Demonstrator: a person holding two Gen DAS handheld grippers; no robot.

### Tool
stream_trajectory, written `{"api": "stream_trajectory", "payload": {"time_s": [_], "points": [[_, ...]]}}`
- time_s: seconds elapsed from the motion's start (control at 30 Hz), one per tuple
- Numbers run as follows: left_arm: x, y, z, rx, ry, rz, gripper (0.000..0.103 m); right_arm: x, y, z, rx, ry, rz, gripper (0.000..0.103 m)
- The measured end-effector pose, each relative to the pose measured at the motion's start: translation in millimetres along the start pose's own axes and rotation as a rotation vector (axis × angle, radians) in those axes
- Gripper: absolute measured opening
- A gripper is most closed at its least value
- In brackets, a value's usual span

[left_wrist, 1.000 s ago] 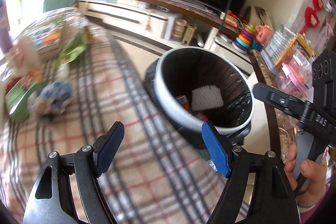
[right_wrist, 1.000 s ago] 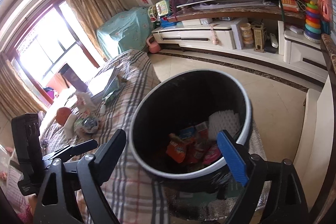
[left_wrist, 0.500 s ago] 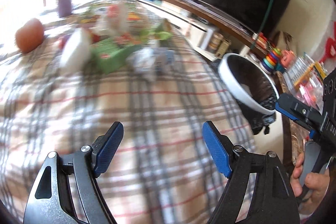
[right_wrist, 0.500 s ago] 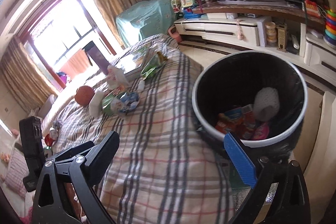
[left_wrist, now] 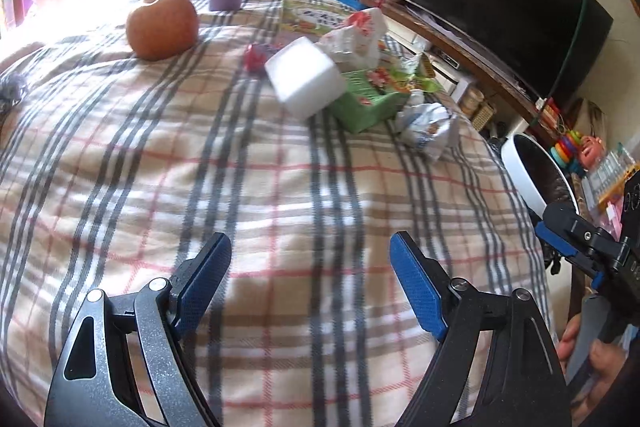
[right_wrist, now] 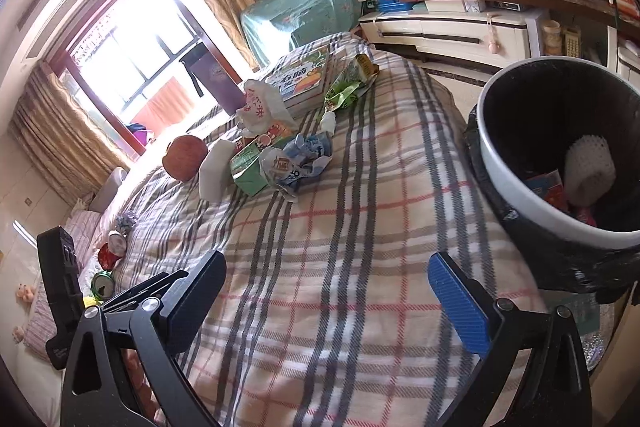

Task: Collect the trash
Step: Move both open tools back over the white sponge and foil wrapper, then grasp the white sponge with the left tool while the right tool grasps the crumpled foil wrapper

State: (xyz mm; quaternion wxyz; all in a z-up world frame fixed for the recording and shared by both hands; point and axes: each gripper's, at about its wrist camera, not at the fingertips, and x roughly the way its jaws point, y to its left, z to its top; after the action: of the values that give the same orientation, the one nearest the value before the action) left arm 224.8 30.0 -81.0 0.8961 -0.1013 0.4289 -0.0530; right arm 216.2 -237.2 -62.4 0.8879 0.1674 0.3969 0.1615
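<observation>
Now both are heading empty toward the litter: left gripper [left_wrist: 310, 281] jaws just widening, right gripper [right_wrist: 326, 291] spread wide. Next likely calls for closing on the crumpled wrapper [right_wrist: 298, 161], then carrying it to the bin [right_wrist: 520, 183].

plaid cover [left_wrist: 280, 195]: woven cloth, matt, kinda fuzzy
white block [left_wrist: 306, 81]: foam, matt
crumpled wrapper [right_wrist: 298, 159]: shiny plastic film
green carton [left_wrist: 366, 103]: printed cardboard
bin [right_wrist: 516, 183]: smooth glossy rim, black plastic liner
fingers [left_wrist: 418, 285]: blue ribbed pads, black matt arms
</observation>
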Motion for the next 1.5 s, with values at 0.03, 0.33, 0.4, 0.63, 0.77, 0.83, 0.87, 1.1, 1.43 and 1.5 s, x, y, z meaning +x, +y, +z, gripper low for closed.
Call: {"api": "stream_trajectory", "payload": {"time_s": [0.03,0.33,0.4,0.63,0.77,0.83,0.87,1.1,1.43,1.5], "points": [[1,2,1,-0.003,0.001,0.000,0.083,3,2,0,-0.006,0.001,-0.003,0.102],[16,9,23,-0.025,0.005,-0.003,0.084,27,13,11,-0.032,0.005,-0.002,0.102],[18,11,31,-0.041,-0.002,-0.011,0.084,34,12,15,-0.031,0.007,0.007,0.102],[30,14,66,-0.081,-0.029,-0.039,0.084,53,8,34,0.002,0.018,0.040,0.102],[38,14,88,-0.106,-0.045,-0.045,0.085,62,7,47,0.018,0.005,0.057,0.101],[43,14,96,-0.107,-0.059,-0.040,0.085,66,8,52,0.016,-0.002,0.053,0.101],[46,14,100,-0.110,-0.060,-0.039,0.085,69,8,54,0.015,-0.003,0.050,0.100],[73,15,112,-0.111,-0.033,-0.085,0.083,97,2,63,0.055,0.046,0.070,0.071],[59,12,89,-0.049,-0.031,-0.128,0.051,80,0,49,0.010,0.046,0.047,0.010],[49,9,80,-0.034,-0.036,-0.132,0.051,73,-1,45,0.014,0.041,0.049,0.010]]}}
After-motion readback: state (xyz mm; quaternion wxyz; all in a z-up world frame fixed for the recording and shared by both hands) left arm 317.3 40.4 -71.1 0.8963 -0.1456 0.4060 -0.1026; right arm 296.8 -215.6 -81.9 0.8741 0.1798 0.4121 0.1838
